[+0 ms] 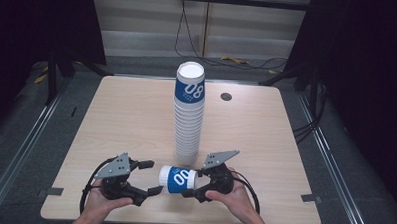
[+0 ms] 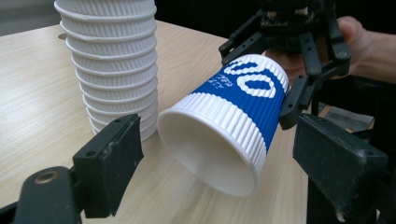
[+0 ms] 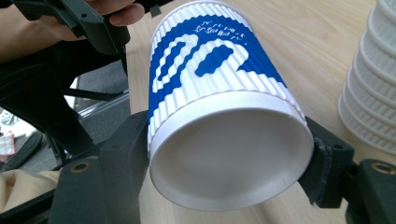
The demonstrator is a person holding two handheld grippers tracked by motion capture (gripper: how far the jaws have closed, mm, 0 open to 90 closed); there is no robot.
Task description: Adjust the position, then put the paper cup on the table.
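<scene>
A blue-and-white ribbed paper cup [image 1: 178,179] is held on its side just above the table's front. My right gripper [image 1: 192,182] is shut on its base end; the right gripper view shows the cup [image 3: 215,70] pinched between both jaws, its recessed bottom facing the camera. The cup's open mouth [image 2: 210,154] faces my left gripper [image 1: 151,178], which stands open just left of the rim with its pads [image 2: 114,149] apart from it. A tall stack of like cups [image 1: 189,116] stands upside down at the table's middle, right behind the held cup.
The light wooden table [image 1: 111,129] has a round cable hole [image 1: 226,96] at the back right. Cables [image 1: 238,61] lie on the floor behind it. The stack [image 2: 112,60] stands close to both grippers.
</scene>
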